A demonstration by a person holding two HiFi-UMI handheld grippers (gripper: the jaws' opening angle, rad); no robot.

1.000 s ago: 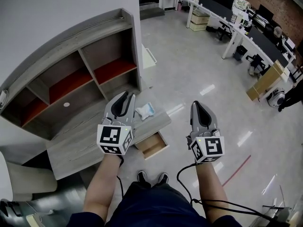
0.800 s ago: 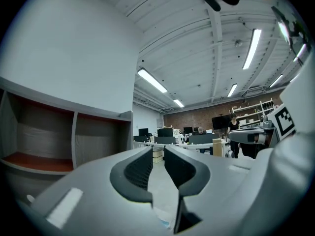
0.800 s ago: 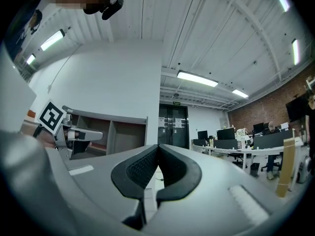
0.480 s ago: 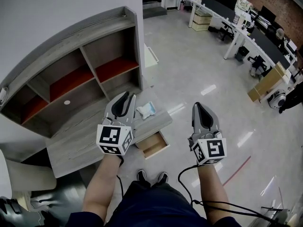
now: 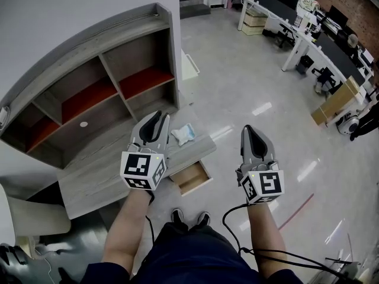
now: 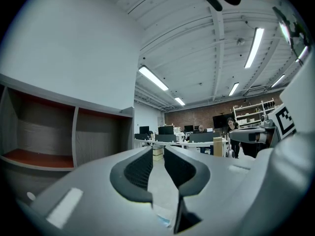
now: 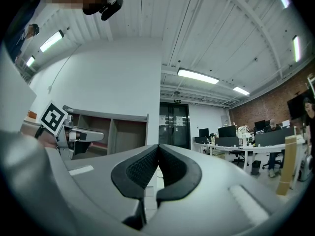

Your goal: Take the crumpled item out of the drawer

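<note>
The crumpled item (image 5: pixel 183 134), white and pale blue, lies on top of the grey wooden desk (image 5: pixel 98 179) near its right end. Just below it the drawer (image 5: pixel 192 179) stands pulled out, its light wood inside looking bare. My left gripper (image 5: pixel 156 118) hovers over the desk just left of the crumpled item, its jaws a narrow gap apart and holding nothing (image 6: pixel 157 154). My right gripper (image 5: pixel 249 130) hangs over the floor to the right of the desk, shut with nothing between its pads (image 7: pixel 158 149).
A grey shelf unit (image 5: pixel 89 93) with red-lined compartments stands behind the desk against the wall. A pale chair (image 5: pixel 29 220) sits at lower left. The person's shoes (image 5: pixel 189 220) stand before the drawer. Office desks (image 5: pixel 308 34) and a cardboard box (image 5: pixel 334 99) lie far right.
The view has drifted slightly and my left gripper sits a little higher in it. Neither gripper's jaws have changed, and the crumpled item stays on the desk.
</note>
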